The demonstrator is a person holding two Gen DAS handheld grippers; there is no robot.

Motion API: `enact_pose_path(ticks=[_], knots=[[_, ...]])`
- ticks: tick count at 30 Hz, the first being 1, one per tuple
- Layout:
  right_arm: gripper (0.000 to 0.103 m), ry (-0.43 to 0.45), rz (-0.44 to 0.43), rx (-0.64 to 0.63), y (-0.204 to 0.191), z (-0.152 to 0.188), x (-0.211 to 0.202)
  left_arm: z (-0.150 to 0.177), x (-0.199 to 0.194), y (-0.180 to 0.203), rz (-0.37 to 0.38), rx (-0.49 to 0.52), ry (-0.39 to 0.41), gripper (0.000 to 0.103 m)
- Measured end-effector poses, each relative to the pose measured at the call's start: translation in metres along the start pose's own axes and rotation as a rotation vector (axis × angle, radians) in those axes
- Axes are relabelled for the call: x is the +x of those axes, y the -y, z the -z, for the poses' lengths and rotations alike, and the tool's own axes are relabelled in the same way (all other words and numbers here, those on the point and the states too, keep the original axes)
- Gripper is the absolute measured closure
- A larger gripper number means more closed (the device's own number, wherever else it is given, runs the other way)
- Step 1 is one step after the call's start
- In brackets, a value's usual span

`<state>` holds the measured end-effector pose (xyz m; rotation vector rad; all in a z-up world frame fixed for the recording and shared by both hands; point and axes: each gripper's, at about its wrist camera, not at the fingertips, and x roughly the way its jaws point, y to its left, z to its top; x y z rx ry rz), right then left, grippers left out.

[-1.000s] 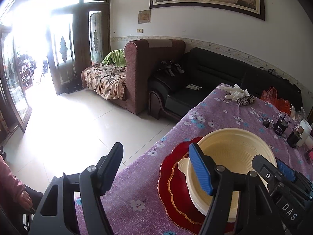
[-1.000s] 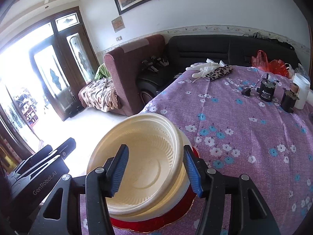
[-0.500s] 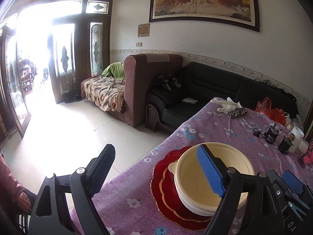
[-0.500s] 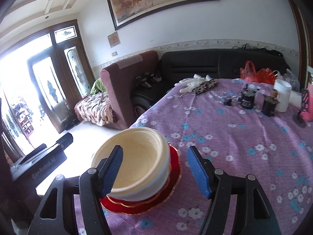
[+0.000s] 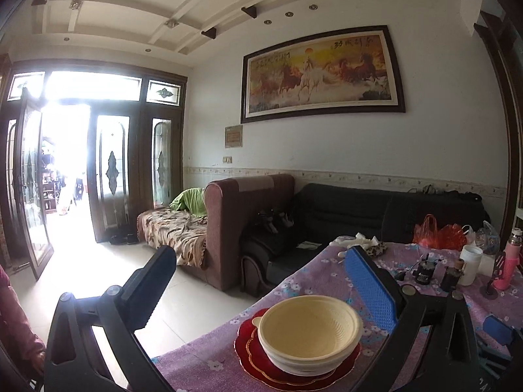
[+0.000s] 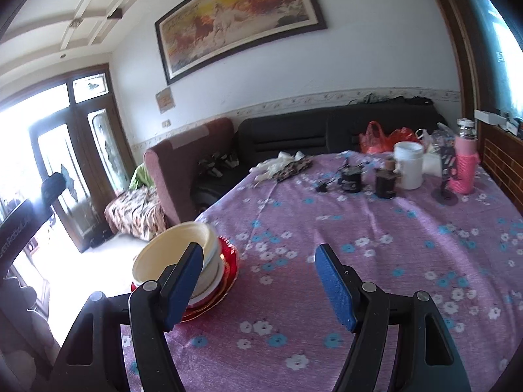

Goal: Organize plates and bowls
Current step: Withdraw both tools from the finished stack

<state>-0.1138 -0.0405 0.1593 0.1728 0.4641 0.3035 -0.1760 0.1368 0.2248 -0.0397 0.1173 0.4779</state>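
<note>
We hold both grippers wide, empty | cream bowls (image 6: 176, 254) stacked on red plates (image 6: 228, 254) at 10 o'clock of right gripper (image 6: 258, 284) | left gripper (image 5: 261, 294) nearer.

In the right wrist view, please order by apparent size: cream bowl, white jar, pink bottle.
1. Cream bowl, largest, though it is nearest the camera.
2. White jar and pink bottle: they look about alike, both far away, so I do not rank them.
</note>
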Motion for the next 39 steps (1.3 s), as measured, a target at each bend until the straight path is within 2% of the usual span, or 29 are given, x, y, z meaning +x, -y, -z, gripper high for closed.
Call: enact_pose_path(ticks=[4,6,8,10,13,16,19,22,26,32,39], knots=[[0.026,0.093,0.054,-0.009,0.022,-0.023,-0.047,-0.008,-0.021,0.01,0.046,-0.001,0.019,0.0],[0.023,0.153,0.088,-0.034,0.03,-0.039,-0.075,-0.009,-0.031,0.018,0.033,0.014,0.015,0.0],[0.018,0.215,0.115,-0.054,0.033,-0.052,-0.103,-0.01,-0.04,0.023,0.032,0.027,0.016,0.0],[0.008,0.249,0.114,-0.081,0.034,-0.062,-0.123,-0.01,-0.046,0.029,0.074,0.026,0.009,0.0],[0.008,0.193,0.099,-0.139,0.026,-0.063,-0.128,-0.005,-0.044,0.038,0.144,0.023,-0.038,0.0],[0.008,0.09,0.1,-0.172,0.017,-0.04,-0.105,0.004,-0.03,0.045,0.188,0.03,-0.112,0.0],[0.008,-0.041,0.102,-0.176,0.01,-0.008,-0.065,0.017,-0.011,0.044,0.202,0.027,-0.203,0.0],[0.008,-0.142,0.059,-0.164,0.003,0.018,-0.03,0.028,0.005,0.036,0.167,0.025,-0.25,0.0],[0.008,-0.182,0.03,-0.169,-0.01,0.029,-0.004,0.036,0.025,0.021,0.115,0.012,-0.282,0.0],[0.008,-0.231,0.009,-0.189,-0.03,0.036,0.029,0.049,0.05,0.015,0.114,0.008,-0.347,0.0],[0.008,-0.271,-0.014,-0.202,-0.05,0.041,0.053,0.055,0.066,0.01,0.104,0.014,-0.382,0.0]])
